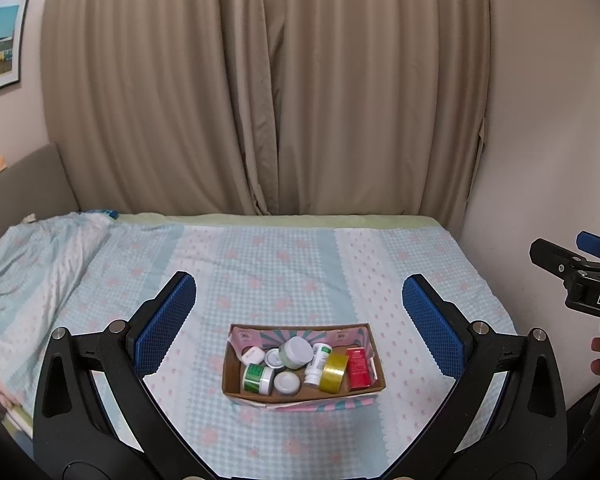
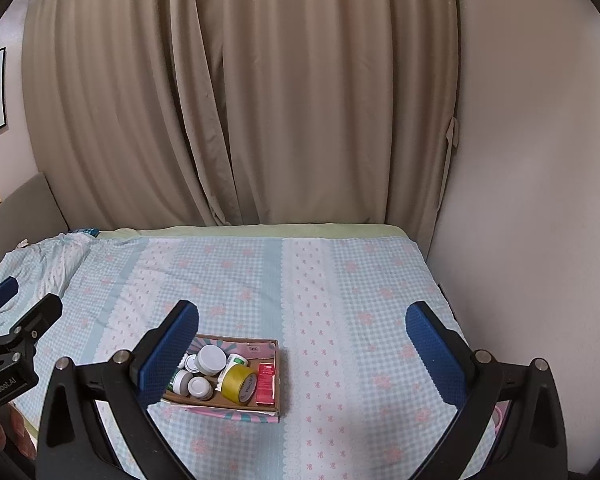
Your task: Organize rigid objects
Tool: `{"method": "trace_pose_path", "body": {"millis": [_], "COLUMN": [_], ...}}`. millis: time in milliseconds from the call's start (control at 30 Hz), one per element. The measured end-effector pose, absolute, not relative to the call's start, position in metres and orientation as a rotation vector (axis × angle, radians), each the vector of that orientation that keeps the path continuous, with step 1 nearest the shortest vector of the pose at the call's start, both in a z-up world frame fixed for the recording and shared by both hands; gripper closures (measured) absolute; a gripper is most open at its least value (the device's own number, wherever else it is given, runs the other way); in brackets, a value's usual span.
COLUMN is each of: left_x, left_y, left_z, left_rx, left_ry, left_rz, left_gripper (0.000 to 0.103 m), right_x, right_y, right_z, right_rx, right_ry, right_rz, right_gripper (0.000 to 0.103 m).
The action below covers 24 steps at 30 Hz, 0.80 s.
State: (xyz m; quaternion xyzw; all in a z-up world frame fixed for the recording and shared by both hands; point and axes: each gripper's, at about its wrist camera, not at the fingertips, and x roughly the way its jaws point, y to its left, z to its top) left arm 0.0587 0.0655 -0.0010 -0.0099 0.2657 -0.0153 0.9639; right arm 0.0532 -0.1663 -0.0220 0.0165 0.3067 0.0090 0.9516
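Observation:
A shallow cardboard box (image 1: pixel 231 372) sits on the bed. It holds several white jars (image 1: pixel 297 351), a green-labelled jar (image 1: pixel 256 378), a white bottle (image 1: pixel 317 364), a yellow tape roll (image 1: pixel 333 373) and a red carton (image 1: pixel 358 368). My left gripper (image 1: pixel 299 320) is open and empty, above and behind the box. My right gripper (image 2: pixel 302 338) is open and empty, right of the box (image 2: pixel 277 376); its left finger hides the box's left end. The tape roll (image 2: pixel 239 385) and red carton (image 2: pixel 265 383) show there too.
The bed (image 1: pixel 260 264) has a light blue checked sheet with pink flowers. A crumpled quilt (image 1: pixel 32 256) lies at its left. Beige curtains (image 1: pixel 268 88) hang behind. A wall (image 2: pixel 532 160) runs along the right edge. A framed picture (image 1: pixel 0 44) hangs at left.

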Motion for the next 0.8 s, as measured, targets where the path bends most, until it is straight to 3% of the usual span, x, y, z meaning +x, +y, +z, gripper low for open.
{"method": "trace_pose_path", "body": {"millis": [800], "left_x": [0.060], "left_y": [0.080], "left_z": [-0.003], "left_rx": [-0.010], "left_ry": [0.522], "left_rz": [-0.005], "left_gripper": [0.000], "right_x": [0.053], "right_y": [-0.157], "right_z": [-0.024], "right_rx": [0.045], "right_ry": [0.630], "right_rz": [0.018], "right_gripper": [0.000]}}
